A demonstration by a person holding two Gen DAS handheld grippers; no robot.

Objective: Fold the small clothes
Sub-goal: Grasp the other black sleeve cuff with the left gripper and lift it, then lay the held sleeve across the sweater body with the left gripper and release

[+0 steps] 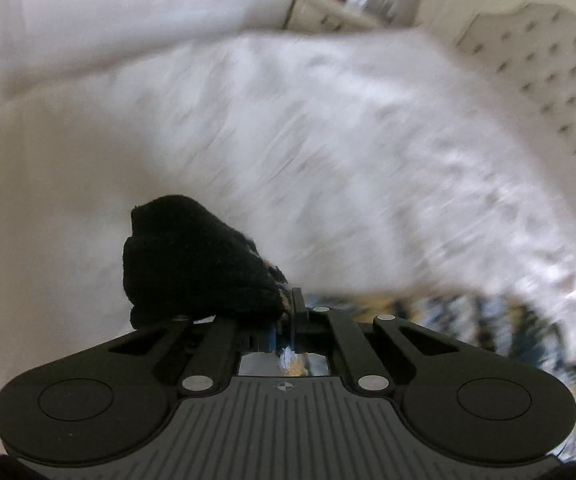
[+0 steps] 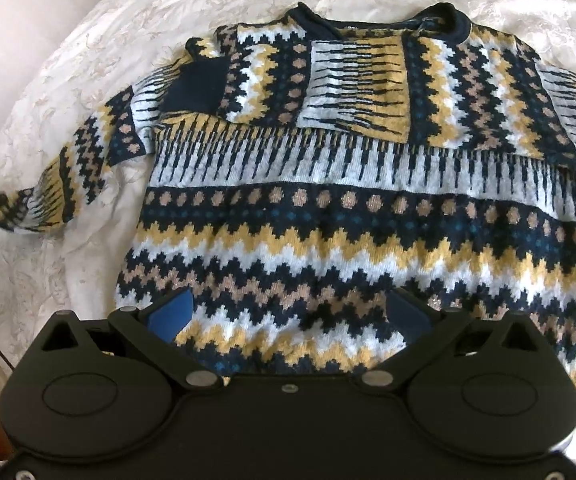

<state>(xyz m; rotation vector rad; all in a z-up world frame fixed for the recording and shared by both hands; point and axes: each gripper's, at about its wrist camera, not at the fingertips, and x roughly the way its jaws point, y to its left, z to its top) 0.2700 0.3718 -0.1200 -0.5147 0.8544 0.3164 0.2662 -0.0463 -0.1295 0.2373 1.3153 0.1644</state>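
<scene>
The patterned knit sweater [image 2: 360,200] lies flat on the white bedspread [image 2: 68,92], one sleeve folded across its chest. The left tool [image 1: 288,312] is pressed together, pinching the other sleeve's dark cuff [image 1: 192,260]. The right tool [image 2: 288,316] hovers spread over the hem.

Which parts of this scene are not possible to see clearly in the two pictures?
- Left wrist view: bed cover and furniture behind are blurred by motion.
- Left wrist view: the left gripper is shut on the cuff; the cuff hides one finger.
- Right wrist view: the sweater hem is hidden behind the open right gripper.
- Right wrist view: the left sleeve end is cut off by the edge.
</scene>
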